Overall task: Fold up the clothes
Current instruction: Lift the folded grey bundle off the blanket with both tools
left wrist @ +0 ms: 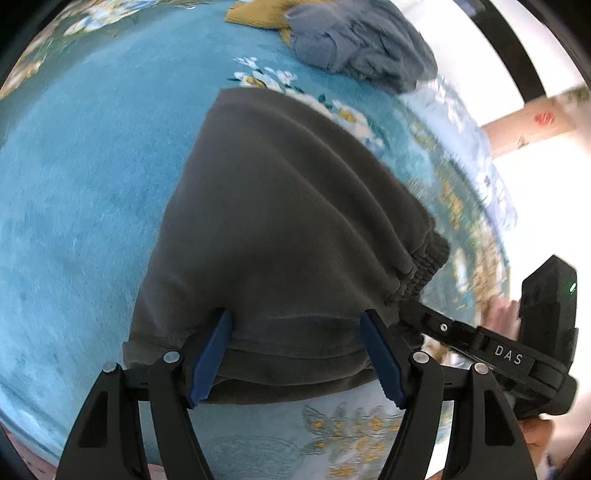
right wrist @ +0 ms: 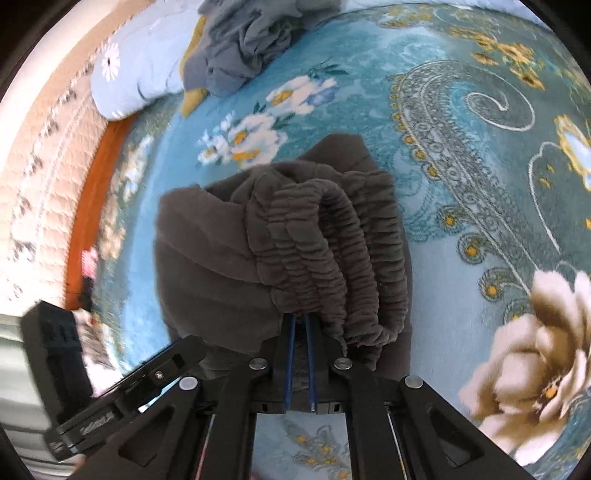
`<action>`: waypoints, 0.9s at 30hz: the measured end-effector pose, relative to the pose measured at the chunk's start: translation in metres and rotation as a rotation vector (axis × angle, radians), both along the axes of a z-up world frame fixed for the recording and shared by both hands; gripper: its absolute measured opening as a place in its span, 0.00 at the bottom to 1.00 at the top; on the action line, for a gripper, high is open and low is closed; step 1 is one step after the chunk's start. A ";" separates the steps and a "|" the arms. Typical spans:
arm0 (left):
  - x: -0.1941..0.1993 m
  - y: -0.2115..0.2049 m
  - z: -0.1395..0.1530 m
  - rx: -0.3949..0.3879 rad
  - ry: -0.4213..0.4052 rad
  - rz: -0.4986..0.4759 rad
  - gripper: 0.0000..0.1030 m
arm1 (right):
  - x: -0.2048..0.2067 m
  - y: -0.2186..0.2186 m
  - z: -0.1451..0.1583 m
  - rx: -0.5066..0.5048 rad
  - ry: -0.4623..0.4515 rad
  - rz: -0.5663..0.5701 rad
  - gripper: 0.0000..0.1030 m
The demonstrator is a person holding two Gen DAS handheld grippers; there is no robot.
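Dark grey sweatpants (left wrist: 280, 221) lie folded on a blue floral blanket (left wrist: 81, 206). My left gripper (left wrist: 295, 325) is open, its blue pads (left wrist: 210, 358) spread over the near folded edge of the pants. My right gripper (right wrist: 300, 325) is shut on the pants (right wrist: 221, 251) beside the gathered elastic waistband (right wrist: 332, 258), which drapes over its fingers. The right gripper also shows in the left wrist view (left wrist: 413, 306) at the waistband corner.
A crumpled blue-grey garment (left wrist: 358, 44) lies on a mustard-yellow one (left wrist: 255, 14) at the far side of the blanket. A light blue pillow (right wrist: 136, 70) lies by the bed's orange edge (right wrist: 92, 206). A cardboard box (left wrist: 528, 122) stands beyond.
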State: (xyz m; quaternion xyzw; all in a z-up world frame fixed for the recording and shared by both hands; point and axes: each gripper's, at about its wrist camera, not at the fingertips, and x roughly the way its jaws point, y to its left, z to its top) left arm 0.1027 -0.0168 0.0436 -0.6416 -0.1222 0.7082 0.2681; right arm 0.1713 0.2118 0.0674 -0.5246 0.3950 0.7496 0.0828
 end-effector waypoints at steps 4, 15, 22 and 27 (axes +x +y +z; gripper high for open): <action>-0.011 -0.019 0.012 0.022 0.006 0.058 0.69 | 0.014 0.011 0.014 0.014 0.038 -0.043 0.11; -0.042 -0.039 -0.018 -0.008 -0.077 0.135 0.79 | 0.000 0.016 0.004 0.053 0.008 -0.042 0.81; -0.047 -0.043 -0.038 0.061 -0.145 0.165 0.89 | 0.009 0.045 -0.046 -0.206 -0.018 -0.224 0.97; -0.052 -0.046 -0.050 0.115 -0.191 0.187 0.91 | 0.008 0.046 -0.046 -0.222 0.010 -0.243 0.98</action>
